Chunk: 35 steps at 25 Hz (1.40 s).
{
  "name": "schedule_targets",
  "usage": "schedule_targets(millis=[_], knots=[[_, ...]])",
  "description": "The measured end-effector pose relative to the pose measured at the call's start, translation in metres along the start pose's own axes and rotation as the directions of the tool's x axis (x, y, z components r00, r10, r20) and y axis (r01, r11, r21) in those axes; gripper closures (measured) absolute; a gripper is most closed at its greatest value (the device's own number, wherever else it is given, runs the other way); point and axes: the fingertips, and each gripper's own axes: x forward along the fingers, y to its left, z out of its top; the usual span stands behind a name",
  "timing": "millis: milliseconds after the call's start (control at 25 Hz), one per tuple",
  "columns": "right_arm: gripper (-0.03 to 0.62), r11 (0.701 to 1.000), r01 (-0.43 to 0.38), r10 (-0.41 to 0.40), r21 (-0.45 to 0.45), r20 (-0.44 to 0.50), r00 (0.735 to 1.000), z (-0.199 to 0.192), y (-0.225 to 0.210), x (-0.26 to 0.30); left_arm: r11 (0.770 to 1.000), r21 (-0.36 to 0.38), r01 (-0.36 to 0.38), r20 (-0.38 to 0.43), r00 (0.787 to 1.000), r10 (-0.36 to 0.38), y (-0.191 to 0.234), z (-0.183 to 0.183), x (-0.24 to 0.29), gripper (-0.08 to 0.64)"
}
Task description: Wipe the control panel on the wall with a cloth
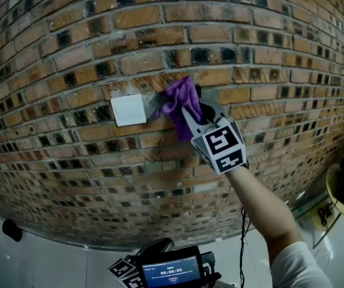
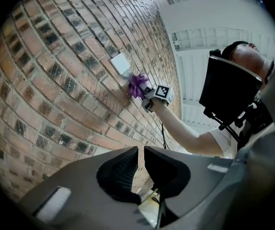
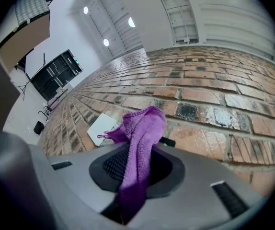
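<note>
Right tongs (image 3: 136, 166) clench a limp, seemingly light purple cloth (image 3: 141, 128) by its bunched middle beside the white control panel (image 1: 128, 110); empty left tongs (image 2: 140, 164) hang nearly closed

Purple cloth (image 1: 181, 104), white control panel (image 1: 128, 110), reddish-brown brick wall (image 1: 52, 71)

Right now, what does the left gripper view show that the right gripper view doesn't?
Left gripper view only: the left gripper, jaws nearly together with nothing between them, plus the person's arm and the right gripper seen from outside. Right gripper view only: a close look at its jaws shut on the purple cloth. Both: the brick wall, the white control panel, and the cloth next to it.
</note>
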Motion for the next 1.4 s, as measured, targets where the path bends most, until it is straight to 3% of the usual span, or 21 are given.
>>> schedule_targets(millis=[640, 960, 1400], knots=[[0.511, 0.994, 0.107, -0.107, 0.0, -0.057, 0.993, -0.026, -0.048, -0.034, 0.999, -0.009, 0.032, -0.024, 0.999, -0.032, -0.008, -0.009, 0.009, 0.526], [0.511, 0.977, 0.213, -0.212, 0.007, -0.057, 0.976, -0.025, -0.082, -0.059, 0.999, -0.021, 0.047, -0.035, 0.998, -0.048, -0.009, -0.014, 0.01, 0.526], [0.511, 0.986, 0.168, -0.169, 0.019, 0.042, 0.985, 0.018, -0.061, -0.052, 0.999, -0.023, 0.036, -0.025, 0.999, -0.036, -0.007, -0.011, 0.006, 0.526]])
